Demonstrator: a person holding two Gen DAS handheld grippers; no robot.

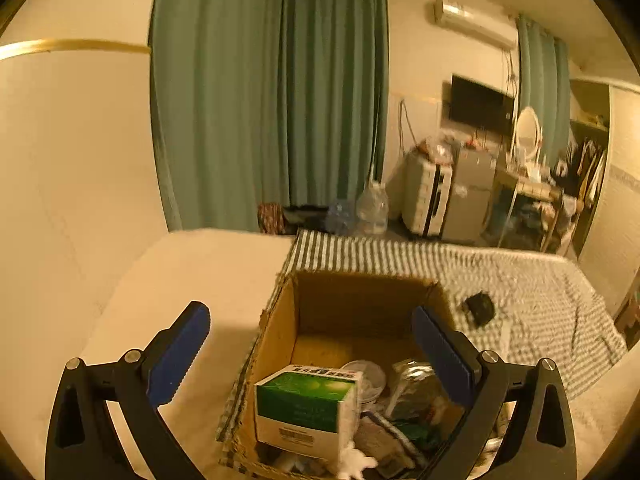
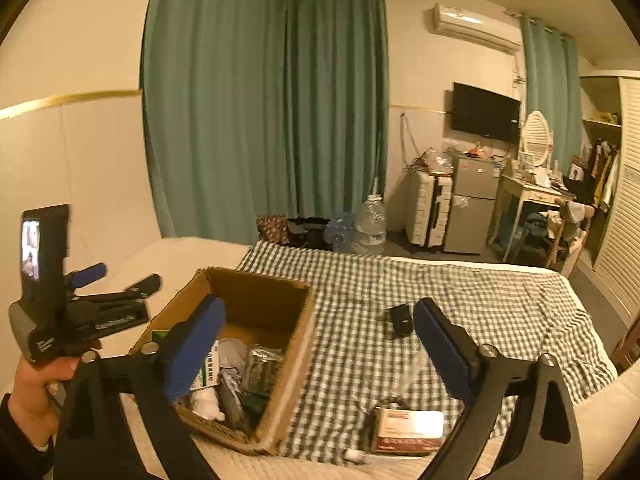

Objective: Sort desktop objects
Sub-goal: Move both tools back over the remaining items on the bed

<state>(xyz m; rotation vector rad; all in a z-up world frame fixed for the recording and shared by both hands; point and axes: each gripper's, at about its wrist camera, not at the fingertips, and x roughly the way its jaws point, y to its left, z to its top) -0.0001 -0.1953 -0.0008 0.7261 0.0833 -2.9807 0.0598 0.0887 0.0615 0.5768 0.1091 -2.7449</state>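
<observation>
Right wrist view: your right gripper (image 2: 320, 344) gapes empty over checked cloth (image 2: 460, 300), pink box (image 2: 408, 430) below, cardboard box (image 2: 276, 304) beside; left gripper (image 1: 312, 356) released too.

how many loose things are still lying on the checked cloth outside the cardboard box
3 visible: a small black object mid-cloth right of the cardboard box, a reddish carton at the near edge, and a small white item beside it. More may be hidden.
</observation>
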